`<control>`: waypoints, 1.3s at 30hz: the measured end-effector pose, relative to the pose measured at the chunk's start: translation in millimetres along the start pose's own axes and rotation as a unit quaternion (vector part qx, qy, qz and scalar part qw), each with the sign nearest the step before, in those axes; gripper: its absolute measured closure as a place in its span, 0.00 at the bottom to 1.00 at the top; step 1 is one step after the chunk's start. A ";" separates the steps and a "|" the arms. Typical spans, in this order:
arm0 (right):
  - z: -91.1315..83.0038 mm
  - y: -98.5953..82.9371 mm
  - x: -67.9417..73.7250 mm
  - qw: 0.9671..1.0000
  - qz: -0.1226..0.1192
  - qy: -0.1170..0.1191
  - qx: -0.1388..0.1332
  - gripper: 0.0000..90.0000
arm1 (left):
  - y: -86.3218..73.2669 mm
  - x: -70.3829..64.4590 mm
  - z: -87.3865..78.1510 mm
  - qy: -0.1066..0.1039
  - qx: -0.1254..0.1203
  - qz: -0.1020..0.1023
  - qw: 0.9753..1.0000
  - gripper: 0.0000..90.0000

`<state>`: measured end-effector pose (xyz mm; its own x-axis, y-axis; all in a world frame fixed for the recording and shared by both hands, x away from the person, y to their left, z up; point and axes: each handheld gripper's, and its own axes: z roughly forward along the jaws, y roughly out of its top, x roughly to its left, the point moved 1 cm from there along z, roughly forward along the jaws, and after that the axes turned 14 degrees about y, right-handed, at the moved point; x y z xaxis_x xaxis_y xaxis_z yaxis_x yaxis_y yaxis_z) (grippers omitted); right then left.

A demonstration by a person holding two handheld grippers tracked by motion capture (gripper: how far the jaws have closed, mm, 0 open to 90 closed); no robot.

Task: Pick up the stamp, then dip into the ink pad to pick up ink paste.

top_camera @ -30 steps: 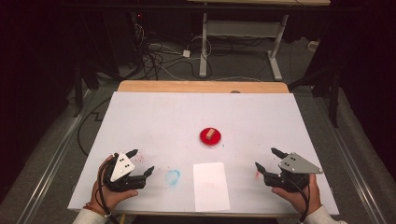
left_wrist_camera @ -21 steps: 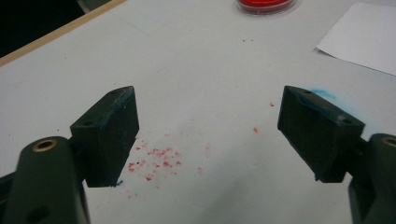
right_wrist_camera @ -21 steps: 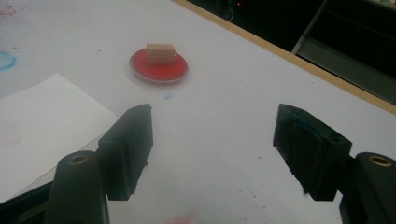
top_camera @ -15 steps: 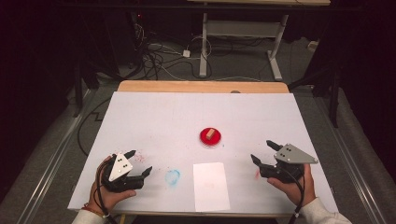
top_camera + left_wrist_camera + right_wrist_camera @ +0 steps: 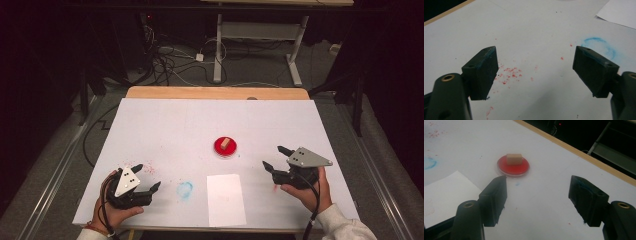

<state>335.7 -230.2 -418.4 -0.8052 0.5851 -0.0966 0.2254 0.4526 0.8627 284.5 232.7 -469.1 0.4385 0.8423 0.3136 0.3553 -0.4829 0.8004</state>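
Step in hand: the approach. The right gripper points toward the small tan block, and nothing is held yet.
Block: it sits on a red round dish near the middle of the table, just beyond a white sheet of paper at the near edge. In the right gripper view the block lies flat on the dish, ahead and left of the jaws.
Right gripper: jaws spread wide and empty, well short of the dish, to its right.
Left gripper: at the near left, jaws also released and empty, over red specks beside a blue smudge.
Next move: probably carry the right gripper left and forward so the jaws straddle the block, low enough to clear the dish rim, then close on its sides.
Caution: the block looks light and may slide on the dish.
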 end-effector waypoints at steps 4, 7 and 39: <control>7.2 5.4 -1.8 1.000 -0.001 0.004 0.002 0.35 | -1.4 0.2 -1.1 0.001 0.002 -0.001 1.000 0.22; 10.5 7.7 -3.0 1.000 0.002 0.005 0.004 0.35 | -1.4 0.2 -1.3 0.000 0.002 -0.002 1.000 0.22; 132.5 54.3 -10.4 0.991 0.028 0.082 0.101 0.41 | 2.5 -2.0 2.0 -0.007 -0.004 0.012 1.000 0.22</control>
<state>429.0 -122.6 -436.3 -0.8629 0.5033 0.0458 0.3646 0.5572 0.7461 286.2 229.3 -468.8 0.4584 0.8267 0.3262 0.3380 -0.5017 0.7963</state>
